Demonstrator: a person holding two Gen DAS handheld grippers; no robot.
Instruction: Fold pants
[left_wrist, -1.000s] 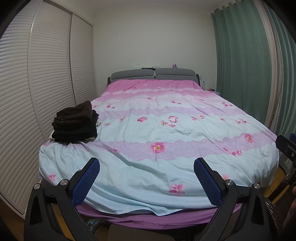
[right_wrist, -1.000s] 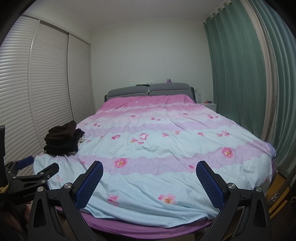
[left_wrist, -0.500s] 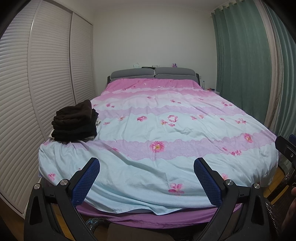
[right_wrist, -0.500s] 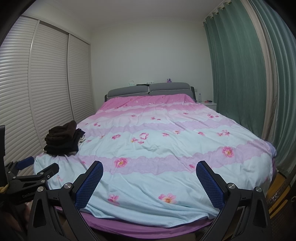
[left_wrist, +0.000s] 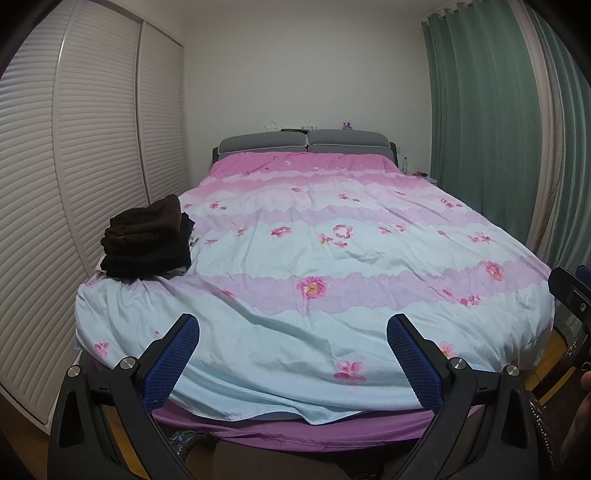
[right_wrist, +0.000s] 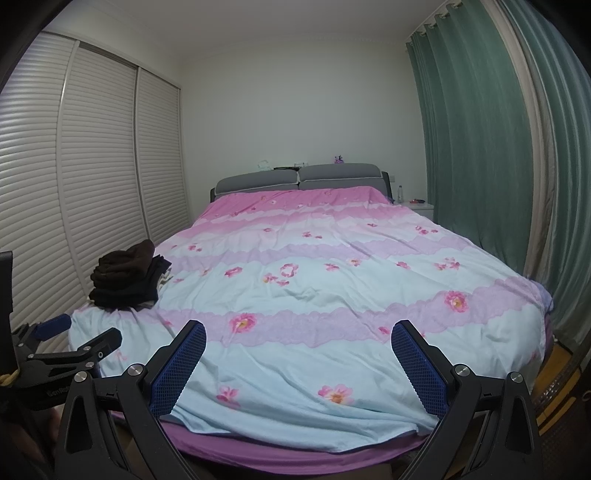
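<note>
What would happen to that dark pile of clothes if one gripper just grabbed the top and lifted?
The dark pile of clothes looks like soft, loosely folded fabric, so it would probably droop and unfold. Only the top layer would likely rise. It sits near the bed edge, so a push might spill it.

Both grippers are held level, side by side and apart, pointing toward the far end of the room. The left gripper (left_wrist: 293, 349) has its blue-padded fingers (left_wrist: 171, 363) spread wide with nothing between them. The right gripper (right_wrist: 298, 354) is spread the same way, likewise empty.
</note>
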